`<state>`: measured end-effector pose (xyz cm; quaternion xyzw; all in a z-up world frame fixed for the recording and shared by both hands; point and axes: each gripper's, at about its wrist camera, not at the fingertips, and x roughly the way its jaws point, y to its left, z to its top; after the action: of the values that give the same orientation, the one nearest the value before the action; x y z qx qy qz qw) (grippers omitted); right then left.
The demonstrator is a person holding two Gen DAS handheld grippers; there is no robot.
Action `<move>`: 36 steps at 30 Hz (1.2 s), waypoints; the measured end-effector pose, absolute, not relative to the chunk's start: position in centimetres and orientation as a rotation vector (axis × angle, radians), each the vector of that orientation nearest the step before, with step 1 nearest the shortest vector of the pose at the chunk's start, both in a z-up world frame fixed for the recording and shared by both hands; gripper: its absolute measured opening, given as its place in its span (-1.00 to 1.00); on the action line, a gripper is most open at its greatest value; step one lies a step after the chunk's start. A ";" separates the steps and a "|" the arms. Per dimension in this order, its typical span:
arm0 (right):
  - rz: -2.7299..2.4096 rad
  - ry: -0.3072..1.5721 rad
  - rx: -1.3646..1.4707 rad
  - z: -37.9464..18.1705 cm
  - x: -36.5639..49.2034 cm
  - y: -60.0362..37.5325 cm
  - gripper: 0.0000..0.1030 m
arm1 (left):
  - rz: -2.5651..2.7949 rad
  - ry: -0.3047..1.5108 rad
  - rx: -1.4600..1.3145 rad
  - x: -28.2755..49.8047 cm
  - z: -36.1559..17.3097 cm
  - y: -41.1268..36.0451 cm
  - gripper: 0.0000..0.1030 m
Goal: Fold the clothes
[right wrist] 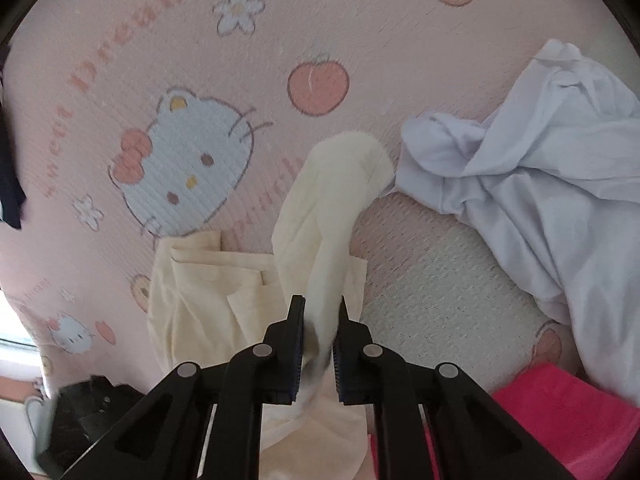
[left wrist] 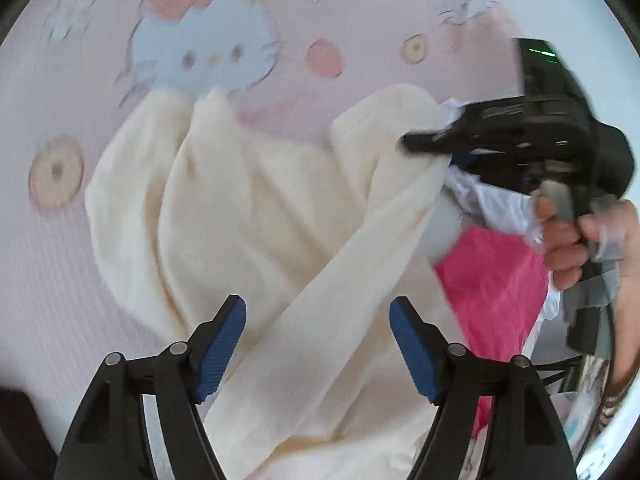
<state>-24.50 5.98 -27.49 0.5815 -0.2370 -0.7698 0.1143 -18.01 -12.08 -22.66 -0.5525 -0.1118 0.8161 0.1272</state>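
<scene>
**Cream garment lifted by one sleeve**

In the right wrist view we hold the right gripper (right wrist: pixel 322 320) at the lower centre of the frame, its jaws closed tight on a strip of the cream garment (right wrist: pixel 208 292). The pinched strip rises from the fingers toward the middle of the frame, while the rest of the garment lies crumpled at lower left on the pink cartoon-print sheet (right wrist: pixel 120 40). A pale lavender garment (right wrist: pixel 540 184) sprawls across the right side, and a bright pink cloth (right wrist: pixel 568 420) sits at the lower right corner.

In the left wrist view our left gripper (left wrist: pixel 318 344) sits at the bottom centre with its jaws spread wide, gripping nothing; a long band of the cream garment runs between them toward the right. At the right of that frame a hand (left wrist: pixel 592 240) holds the other gripper's handle, which reaches the cream cloth's upper right edge.
</scene>
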 end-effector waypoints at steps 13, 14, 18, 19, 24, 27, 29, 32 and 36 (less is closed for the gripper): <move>-2.150 -0.854 1.784 -29.5 -24.7 7.5 -0.38 | 2.429 -0.188 -1.600 -15.4 -23.6 -12.0 0.23; -2.131 -0.890 1.796 -29.9 -24.8 7.5 -0.24 | 2.442 -0.154 -1.598 -15.1 -23.5 -11.8 0.23; -2.070 -0.941 1.881 -31.9 -25.3 7.2 -0.11 | 2.487 -0.015 -1.588 -14.1 -23.3 -10.8 0.21; -2.076 -0.953 1.873 -32.1 -25.4 7.2 -0.11 | 2.498 0.020 -1.584 -13.8 -23.2 -10.5 0.11; -2.146 -0.975 1.786 -32.0 -25.8 6.7 -0.32 | 2.536 0.032 -1.565 -12.7 -23.3 -11.1 -0.32; -2.151 -0.919 1.753 -31.6 -25.9 5.3 -0.69 | 2.528 -0.067 -1.571 -12.5 -23.4 -11.8 -0.55; -2.174 -0.859 1.741 -31.3 -25.8 4.2 -0.86 | 2.521 -0.177 -1.591 -12.5 -23.5 -12.4 -0.69; -2.249 -0.741 1.702 -30.1 -25.4 2.7 -0.90 | 2.539 -0.250 -1.581 -12.1 -23.0 -12.9 -0.79; -2.351 -0.659 1.591 -27.4 -24.5 1.8 -0.91 | 2.563 -0.323 -1.545 -11.2 -21.2 -13.5 -0.83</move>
<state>-24.50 1.78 -27.45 0.5425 -0.2245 -0.8015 0.1134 -11.19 -13.50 -21.17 -0.5122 -0.1070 0.8496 0.0659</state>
